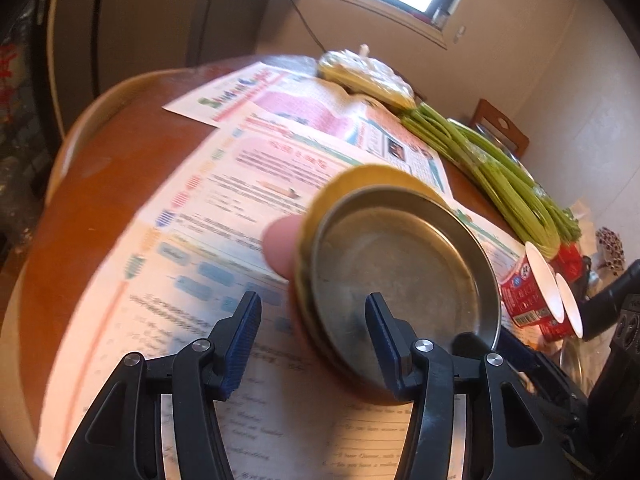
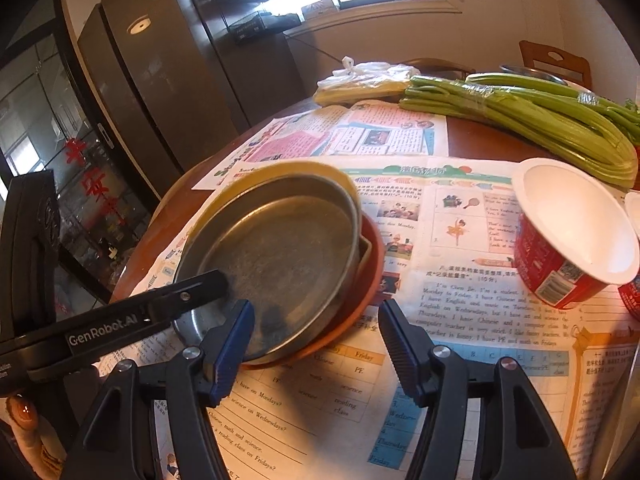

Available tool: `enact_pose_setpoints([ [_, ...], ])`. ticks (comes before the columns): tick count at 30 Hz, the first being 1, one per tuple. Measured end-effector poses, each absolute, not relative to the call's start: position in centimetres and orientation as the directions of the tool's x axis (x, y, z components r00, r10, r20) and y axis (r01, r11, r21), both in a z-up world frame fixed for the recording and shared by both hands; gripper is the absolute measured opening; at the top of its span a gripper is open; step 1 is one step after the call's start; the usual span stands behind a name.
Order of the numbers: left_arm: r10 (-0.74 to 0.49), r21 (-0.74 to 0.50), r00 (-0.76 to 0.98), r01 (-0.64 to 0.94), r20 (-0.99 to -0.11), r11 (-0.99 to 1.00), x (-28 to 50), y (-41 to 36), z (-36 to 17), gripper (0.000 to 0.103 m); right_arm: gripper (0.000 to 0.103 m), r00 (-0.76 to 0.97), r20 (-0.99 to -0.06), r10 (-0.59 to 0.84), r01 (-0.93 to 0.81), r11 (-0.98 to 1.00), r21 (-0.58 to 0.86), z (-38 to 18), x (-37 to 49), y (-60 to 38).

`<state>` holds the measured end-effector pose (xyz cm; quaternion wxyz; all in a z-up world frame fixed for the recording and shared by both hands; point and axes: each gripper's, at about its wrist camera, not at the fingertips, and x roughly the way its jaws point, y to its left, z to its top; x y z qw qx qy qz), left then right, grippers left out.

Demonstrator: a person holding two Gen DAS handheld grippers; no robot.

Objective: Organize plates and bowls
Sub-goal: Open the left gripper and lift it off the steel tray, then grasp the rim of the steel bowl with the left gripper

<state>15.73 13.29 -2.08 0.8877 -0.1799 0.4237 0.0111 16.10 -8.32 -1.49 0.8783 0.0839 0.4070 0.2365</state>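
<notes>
Your left gripper (image 1: 312, 340) has its jaws spread wide and clamps nothing. One blue pad sits inside the shallow round steel dish (image 1: 400, 276) and the other outside its rim, so the rim runs between them. Your right gripper (image 2: 316, 344) is also released. Its left pad is right at the near rim of the same steel dish (image 2: 276, 268), and its right pad hangs over bare printed newspaper (image 2: 460, 312).

The dish is nested with a second steel one inside a yellow round plate (image 2: 280, 170). All of them lie on an orange round plate (image 2: 360, 312) that sticks out on the right, toward the left edge of the round brown wooden counter (image 2: 472, 138). The stack looks off-centre.

You seem to be in the stacking step, with the plates gathered but not squared up. Next, close one pair of jaws on a rim and nudge the pile concentric. Watch that the steel doesn't slide off the orange plate.

The red paper bowl with a white inside (image 2: 572, 236) stands well apart to the right, with another at the frame edge. Nesting those probably comes after. A bundle of green celery (image 2: 520, 116) lies along the far edge.
</notes>
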Motion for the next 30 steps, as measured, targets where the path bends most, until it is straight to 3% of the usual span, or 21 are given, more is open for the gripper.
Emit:
enact_pose_setpoints([
  [9,-0.069,-0.259,0.705,-0.166,-0.706,0.952,13.2,12.2,1.0,0.056,0.065,0.622,-0.618,0.481,-0.332,0.876,0.348,0.8,14.6,-11.2],
  [30,-0.215,-0.229,0.73,0.082,-0.649,0.97,10.2,0.6,4.8,0.056,0.065,0.795,-0.493,0.352,-0.204,0.922,0.329,5.9,9.4,-23.0],
])
